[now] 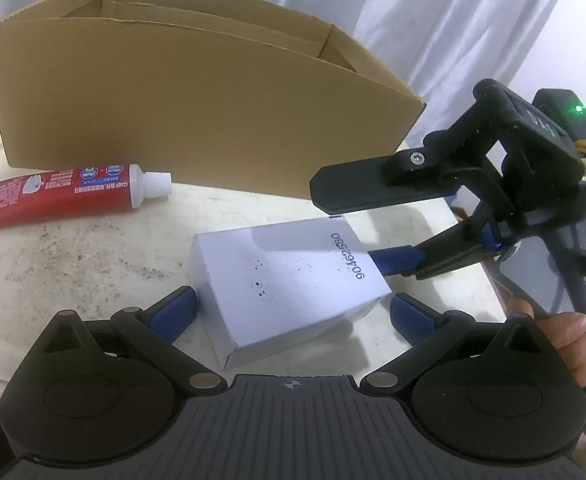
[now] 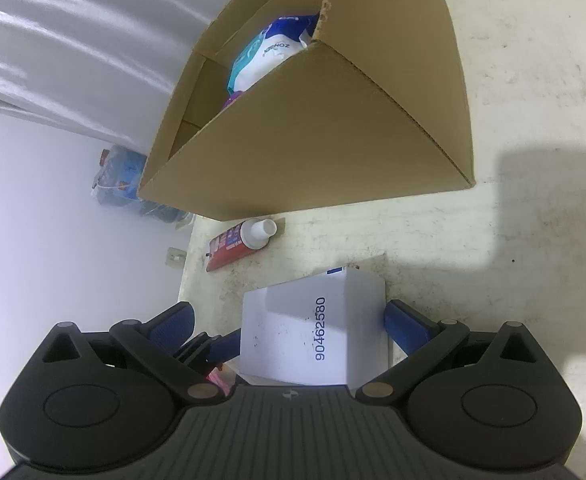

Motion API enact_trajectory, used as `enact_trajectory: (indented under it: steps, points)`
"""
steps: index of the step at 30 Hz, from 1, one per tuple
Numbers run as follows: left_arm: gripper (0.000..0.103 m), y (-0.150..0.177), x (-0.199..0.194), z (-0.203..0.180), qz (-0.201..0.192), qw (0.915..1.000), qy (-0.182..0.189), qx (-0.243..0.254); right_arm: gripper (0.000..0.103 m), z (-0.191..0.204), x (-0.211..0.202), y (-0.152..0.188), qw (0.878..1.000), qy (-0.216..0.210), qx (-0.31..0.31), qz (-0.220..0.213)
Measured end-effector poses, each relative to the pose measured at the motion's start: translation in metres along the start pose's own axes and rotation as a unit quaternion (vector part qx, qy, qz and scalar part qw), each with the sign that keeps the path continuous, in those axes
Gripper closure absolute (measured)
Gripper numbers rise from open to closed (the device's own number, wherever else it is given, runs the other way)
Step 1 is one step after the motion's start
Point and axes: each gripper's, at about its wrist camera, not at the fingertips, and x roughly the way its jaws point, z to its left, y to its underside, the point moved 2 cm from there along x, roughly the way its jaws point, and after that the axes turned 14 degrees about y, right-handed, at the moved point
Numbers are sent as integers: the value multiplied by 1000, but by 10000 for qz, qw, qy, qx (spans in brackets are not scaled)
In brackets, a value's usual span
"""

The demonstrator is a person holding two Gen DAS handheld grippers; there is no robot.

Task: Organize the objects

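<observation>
The white carton (image 1: 289,280) lies flat on the counter (image 1: 93,272) between the parted fingers of both the left claw (image 1: 293,312) and the right claw (image 2: 289,320), neither clamped on it. Its long axis runs away from the left claw, crosswise to the right. Beyond lie the toothpaste tube (image 1: 61,196) and the cardboard box (image 1: 197,120).

Toothpaste (image 1: 65,194) before carton (image 1: 197,120).

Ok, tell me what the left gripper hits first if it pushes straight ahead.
The white box, which already sits between the open left gripper fingers. Beyond it stands the cardboard box.
</observation>
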Motion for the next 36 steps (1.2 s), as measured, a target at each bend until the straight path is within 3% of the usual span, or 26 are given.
enact_trajectory:
  steps: [19, 36]
  points:
    - [0, 0, -5, 13, -87, 9994, 257, -220, 0, 1, 1, 1, 10000, 31, -59, -63]
    - [0, 2, 1, 4, 44, 9998, 90, 196, 0, -2, 0, 3, 9999, -42, 6, -124]
